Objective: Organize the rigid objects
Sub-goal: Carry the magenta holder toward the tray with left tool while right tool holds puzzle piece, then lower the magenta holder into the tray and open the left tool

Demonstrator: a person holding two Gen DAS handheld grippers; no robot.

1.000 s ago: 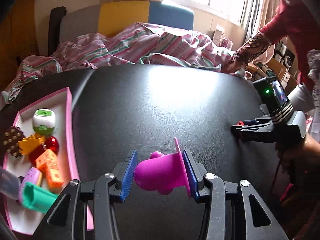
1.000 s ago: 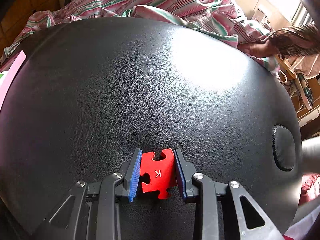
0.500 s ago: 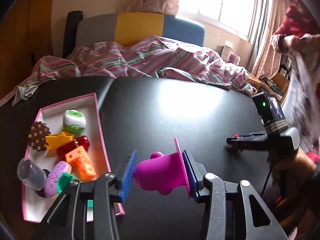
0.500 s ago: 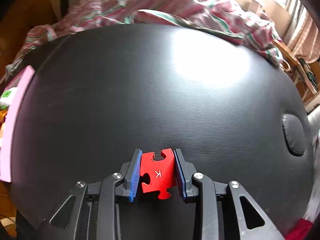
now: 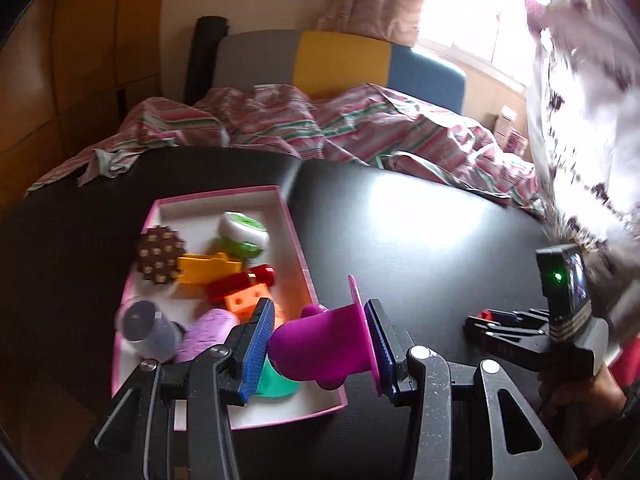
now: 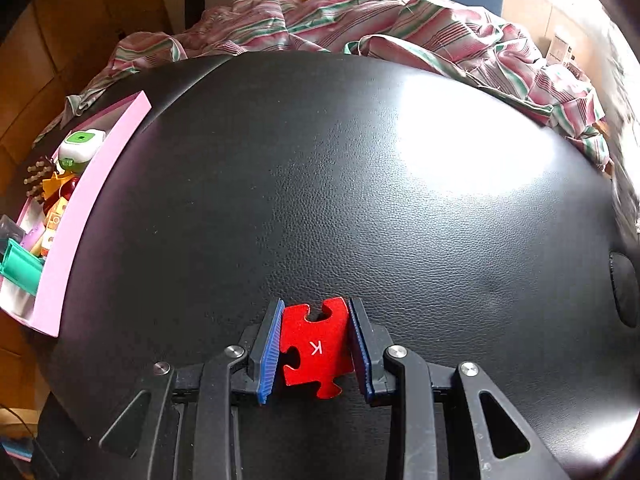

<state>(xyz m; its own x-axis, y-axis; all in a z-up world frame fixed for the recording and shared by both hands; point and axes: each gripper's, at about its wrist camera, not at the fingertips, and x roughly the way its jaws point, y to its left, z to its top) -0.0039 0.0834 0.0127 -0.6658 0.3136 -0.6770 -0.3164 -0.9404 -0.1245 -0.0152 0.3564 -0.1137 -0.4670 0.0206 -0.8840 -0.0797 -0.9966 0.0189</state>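
The left gripper has its jaws clenched on a magenta plastic toy (looks like a little hat or plunger shape with a flat flange at one end), one blue pad on the rounded end and the other flat against the flange. It hangs above the near right corner of the pink tray, which sits toward the left edge of the black leather desk.

The tray is already pretty full: a brown studded disc leaning at its left wall, a white and green round toy toward the far end, a yellow block, a dark red piece, an orange block with holes, a lilac cylinder, a clear grey cup at the near left corner, and a teal piece mostly hidden under the held toy.

The right gripper is over by the desk's near right edge, jaws grasping a red puzzle piece with a white letter K on it, pinched by its two side edges just over the leather. From that view the tray is well away at the left edge.

A striped pink and green cloth is bunched along the desk's far edge.
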